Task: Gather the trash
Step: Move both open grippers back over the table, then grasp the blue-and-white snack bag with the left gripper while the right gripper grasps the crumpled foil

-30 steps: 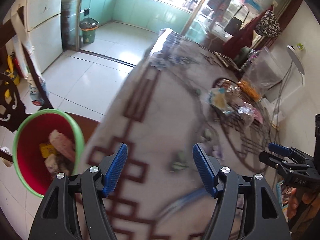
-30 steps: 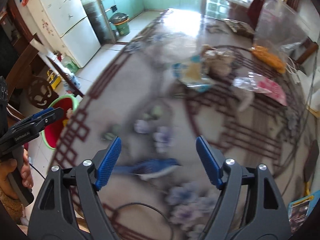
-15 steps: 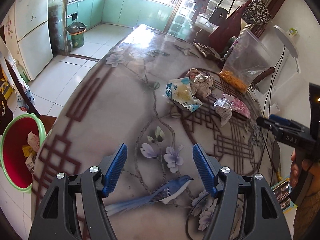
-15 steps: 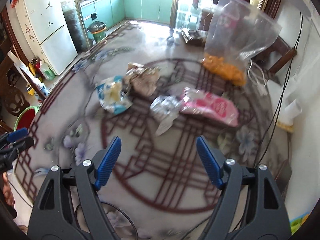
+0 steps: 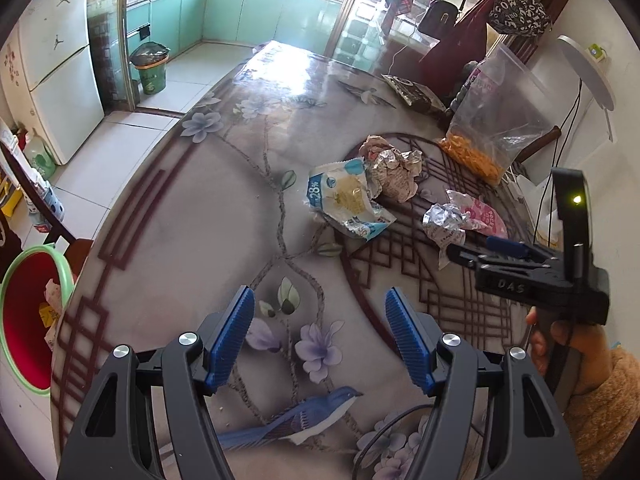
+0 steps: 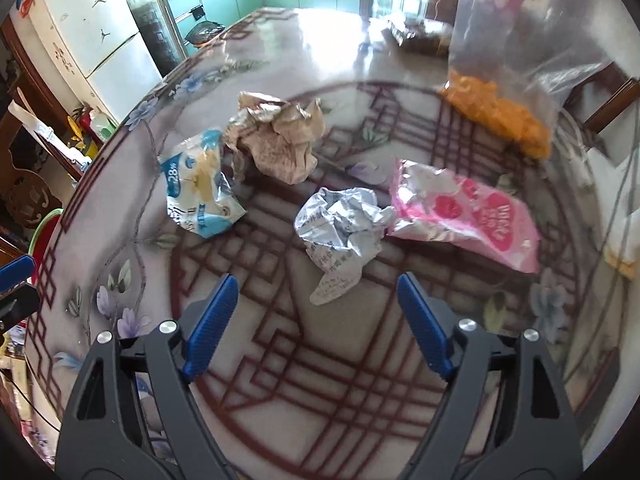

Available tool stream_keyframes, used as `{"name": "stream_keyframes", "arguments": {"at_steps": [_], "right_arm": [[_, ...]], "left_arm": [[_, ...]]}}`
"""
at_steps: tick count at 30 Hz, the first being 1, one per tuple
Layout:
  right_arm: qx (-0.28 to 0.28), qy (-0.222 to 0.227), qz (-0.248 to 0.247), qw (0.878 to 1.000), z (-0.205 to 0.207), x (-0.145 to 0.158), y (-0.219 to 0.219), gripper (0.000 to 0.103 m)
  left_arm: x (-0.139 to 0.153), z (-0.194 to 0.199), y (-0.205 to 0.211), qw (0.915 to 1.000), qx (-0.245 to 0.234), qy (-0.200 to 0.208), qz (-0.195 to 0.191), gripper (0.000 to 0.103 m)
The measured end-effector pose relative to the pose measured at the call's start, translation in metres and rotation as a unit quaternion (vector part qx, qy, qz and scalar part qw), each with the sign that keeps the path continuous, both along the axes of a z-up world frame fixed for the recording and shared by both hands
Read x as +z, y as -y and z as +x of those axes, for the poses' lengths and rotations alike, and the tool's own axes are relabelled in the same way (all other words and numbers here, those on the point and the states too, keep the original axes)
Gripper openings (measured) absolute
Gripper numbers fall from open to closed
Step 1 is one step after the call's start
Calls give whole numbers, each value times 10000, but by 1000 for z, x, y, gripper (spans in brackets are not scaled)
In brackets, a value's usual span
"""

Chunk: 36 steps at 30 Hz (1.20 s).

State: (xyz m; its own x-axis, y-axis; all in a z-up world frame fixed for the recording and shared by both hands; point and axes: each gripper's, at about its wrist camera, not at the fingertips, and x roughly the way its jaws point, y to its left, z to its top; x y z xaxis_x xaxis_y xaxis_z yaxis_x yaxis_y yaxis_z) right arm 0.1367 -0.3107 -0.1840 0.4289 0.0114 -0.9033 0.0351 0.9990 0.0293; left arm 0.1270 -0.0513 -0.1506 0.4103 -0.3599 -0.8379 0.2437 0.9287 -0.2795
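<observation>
On the round patterned table [image 6: 280,408], the trash lies in a loose cluster inside the dark lattice ring: a crumpled silver wrapper [image 6: 340,232] at the middle, a pink snack packet [image 6: 472,216] touching its right side, a blue-and-white snack packet [image 6: 200,188] to its left, and a crumpled paper ball [image 6: 276,140] behind it, just beside the blue-and-white packet. The right gripper [image 6: 316,316] hangs above the table just in front of the silver wrapper; its blue fingers [image 6: 210,324] stand wide apart, having just been opening, with nothing between them. The left gripper [image 5: 320,340] is further from the silver wrapper, over the printed flowers, its fingers likewise apart and empty. Beyond the wrapper, a clear plastic bag [image 5: 504,120] stands with orange snacks [image 5: 472,156] piled in its bottom. Well away from the wrapper, past the table's left edge, a green-rimmed red bin [image 5: 24,320] on the floor holds some scraps. A hand [image 5: 568,344] in an orange fuzzy sleeve holds the right gripper's handle.
</observation>
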Motion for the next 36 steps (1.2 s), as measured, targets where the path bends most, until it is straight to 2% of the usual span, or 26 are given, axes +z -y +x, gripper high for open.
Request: {"name": "stream_keyframes", "arguments": {"at_steps": [7,10,11,12,16,23,29,34,36], "right_arm": [[-202,20,235,9995,24,-12,15,79],[-201,-23,299,9993,31,-18,17,70],[-178,-74,307,9993,34,-21,17,60],[-153,-141,310,9993,37,-26,18,56],[-143,-145,378,9991,37,-29,20,53],[-305,-84,694,9971,11,-22,27,53],[-382,-171,477,9980,-3,-19,25,57],[-412,-145,418,9982,-4,-17,24,65],[-416,-113,376,9984,-4,-14,24,66]], "left_arm": [[-9,33,24,9999,-2,-130,-54,65],[-12,45,36,9999,-67,-136,-80,65],[-13,49,40,9998,-84,-144,-80,65],[-15,53,45,9998,-101,-168,-81,65],[-27,64,57,9993,-114,-341,-100,65],[-50,92,71,9990,165,-426,-18,65],[-71,112,74,9961,530,-692,-108,65],[-83,119,89,9959,498,-756,-51,65],[-84,119,95,9966,486,-658,5,64]]}}
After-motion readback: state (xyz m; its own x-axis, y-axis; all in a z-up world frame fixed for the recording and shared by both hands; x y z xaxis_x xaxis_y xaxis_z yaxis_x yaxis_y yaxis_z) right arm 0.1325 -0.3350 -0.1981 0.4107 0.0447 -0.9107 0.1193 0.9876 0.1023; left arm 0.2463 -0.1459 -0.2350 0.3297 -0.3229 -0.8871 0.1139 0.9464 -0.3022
